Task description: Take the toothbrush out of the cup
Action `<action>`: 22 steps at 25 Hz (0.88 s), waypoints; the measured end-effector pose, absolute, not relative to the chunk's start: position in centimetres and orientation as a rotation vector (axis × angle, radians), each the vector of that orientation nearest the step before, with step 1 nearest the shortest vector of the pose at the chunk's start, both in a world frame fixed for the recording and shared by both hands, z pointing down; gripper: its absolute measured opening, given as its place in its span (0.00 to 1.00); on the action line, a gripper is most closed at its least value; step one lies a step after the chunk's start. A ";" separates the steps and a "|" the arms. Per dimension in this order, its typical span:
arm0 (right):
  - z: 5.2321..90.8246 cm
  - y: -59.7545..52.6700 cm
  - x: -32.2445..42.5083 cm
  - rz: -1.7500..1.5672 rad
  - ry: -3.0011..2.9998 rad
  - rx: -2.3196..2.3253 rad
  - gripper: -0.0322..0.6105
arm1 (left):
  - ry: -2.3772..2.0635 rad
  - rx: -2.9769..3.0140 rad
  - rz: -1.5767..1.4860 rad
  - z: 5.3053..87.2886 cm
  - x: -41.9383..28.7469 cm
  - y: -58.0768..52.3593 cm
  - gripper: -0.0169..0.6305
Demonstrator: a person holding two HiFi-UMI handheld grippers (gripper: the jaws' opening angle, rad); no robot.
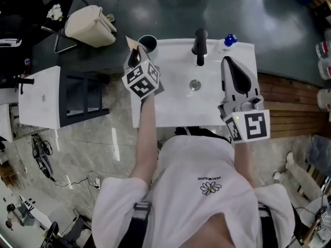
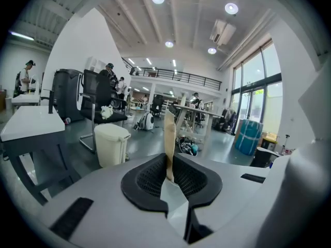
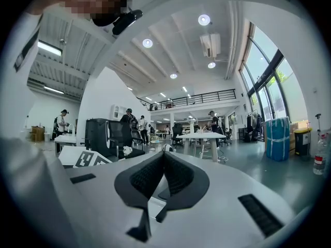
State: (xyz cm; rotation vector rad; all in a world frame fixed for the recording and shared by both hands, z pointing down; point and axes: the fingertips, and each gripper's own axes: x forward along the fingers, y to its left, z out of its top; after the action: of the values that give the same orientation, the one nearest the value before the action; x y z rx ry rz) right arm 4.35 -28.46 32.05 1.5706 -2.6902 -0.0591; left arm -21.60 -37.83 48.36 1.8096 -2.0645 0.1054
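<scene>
In the head view a dark cup (image 1: 148,42) stands at the back left corner of the white sink (image 1: 176,107). A tan, flat-handled toothbrush (image 1: 132,43) sticks up just left of the cup, and my left gripper (image 1: 135,54) is shut on it. In the left gripper view the toothbrush (image 2: 169,136) stands upright between the black pads (image 2: 150,180), which press on its lower end; the cup is hidden there. My right gripper (image 1: 231,62) hovers over the sink's right side, its fingertips together and nothing between them, as its own view shows (image 3: 163,156).
A black faucet (image 1: 200,45) rises at the sink's back rim, with a blue-capped bottle (image 1: 226,42) to its right. A cream bin (image 1: 90,26) and a white table (image 1: 39,94) stand on the floor to the left. Wooden decking (image 1: 289,102) lies to the right.
</scene>
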 end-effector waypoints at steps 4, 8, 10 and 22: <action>32.3 -28.4 4.3 -0.056 -2.687 1.554 0.07 | -2.067 1.813 0.105 48.2 -21.6 -37.8 0.10; 32.7 -28.3 4.1 -0.051 -2.684 1.535 0.07 | -2.072 1.822 0.094 47.8 -21.5 -37.8 0.10; 32.3 -28.2 3.9 -0.064 -2.691 1.532 0.07 | -2.073 1.831 0.084 47.3 -21.5 -37.7 0.10; 30.2 -27.2 2.1 -0.091 -2.797 1.481 0.07 | -2.176 2.000 0.090 40.0 -20.9 -35.1 0.09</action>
State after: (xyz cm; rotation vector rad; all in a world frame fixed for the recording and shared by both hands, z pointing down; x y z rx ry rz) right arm 2.08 -27.20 30.17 1.4810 -2.7966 -0.0905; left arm -20.93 -35.07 40.03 1.9996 -2.1761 0.0902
